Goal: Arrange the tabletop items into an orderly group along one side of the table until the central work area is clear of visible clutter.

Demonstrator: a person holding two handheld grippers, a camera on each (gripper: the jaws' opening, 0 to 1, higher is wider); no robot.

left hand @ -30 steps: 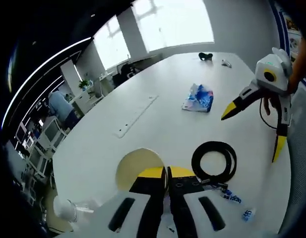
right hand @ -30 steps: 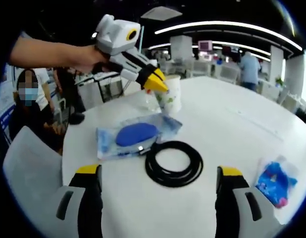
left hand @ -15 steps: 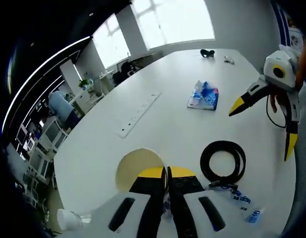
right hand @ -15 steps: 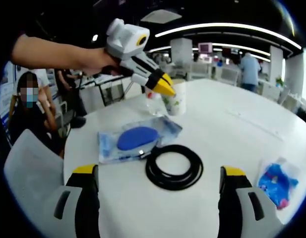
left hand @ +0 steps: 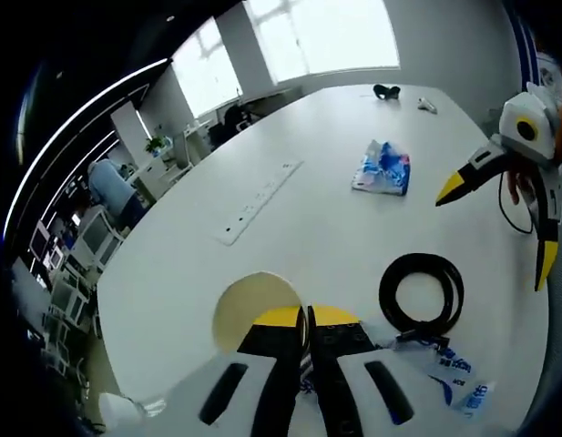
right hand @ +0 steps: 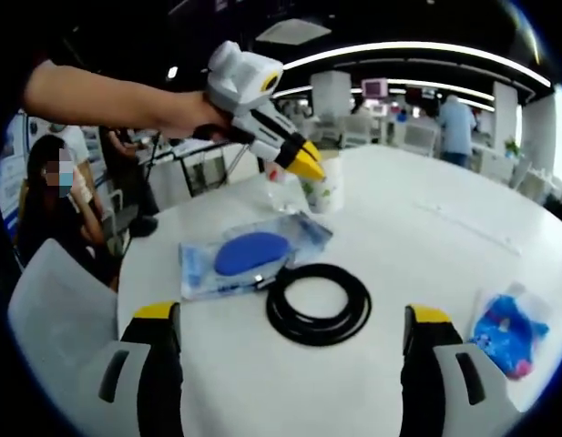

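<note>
Left gripper (right hand: 305, 164) jaws closed on the cup (right hand: 322, 185) rim. Right gripper (right hand: 294, 341) jaws wide — cable (right hand: 317, 303) and pouch (right hand: 249, 255) on table (right hand: 426, 246).

A long white table (right hand: 390, 228) is carrying a coiled black cable (right hand: 317, 303), sitting just beside a clear packet holding a blue pad (right hand: 249, 253). A patterned cup (right hand: 321, 189) is standing beyond them. A blue-and-white bag (left hand: 383, 168) is lying well apart.
</note>
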